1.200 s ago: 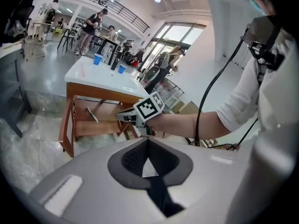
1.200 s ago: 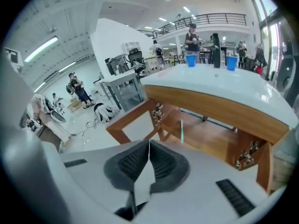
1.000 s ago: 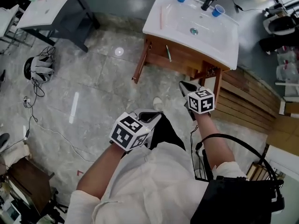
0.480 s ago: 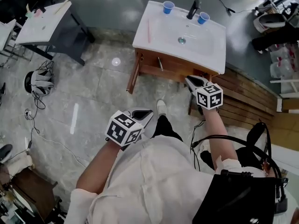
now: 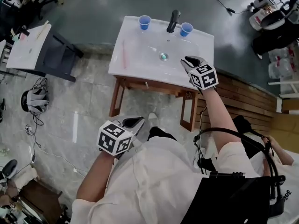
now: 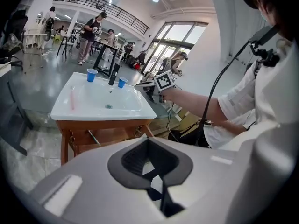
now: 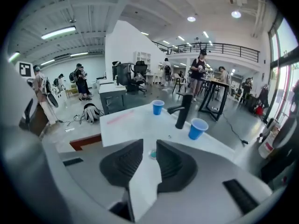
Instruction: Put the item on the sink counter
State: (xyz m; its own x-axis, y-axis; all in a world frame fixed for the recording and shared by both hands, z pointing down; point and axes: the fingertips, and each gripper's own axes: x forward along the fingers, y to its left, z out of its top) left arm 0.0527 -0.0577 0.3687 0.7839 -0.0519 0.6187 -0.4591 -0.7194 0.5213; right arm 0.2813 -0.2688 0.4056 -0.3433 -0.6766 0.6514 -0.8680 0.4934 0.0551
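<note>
As your right arm stretches out, the right gripper (image 5: pixel 188 60) hovers over the sink counter (image 5: pixel 135 70), jaws just opening, empty; your left gripper (image 5: pixel 137 121) hangs shut, low; a pink stick (image 5: pixel 124 55) lies counter-left.

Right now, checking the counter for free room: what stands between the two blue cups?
A black faucet stands between one blue cup and the other blue cup, at the back of the sink counter; the head view shows it.
</note>
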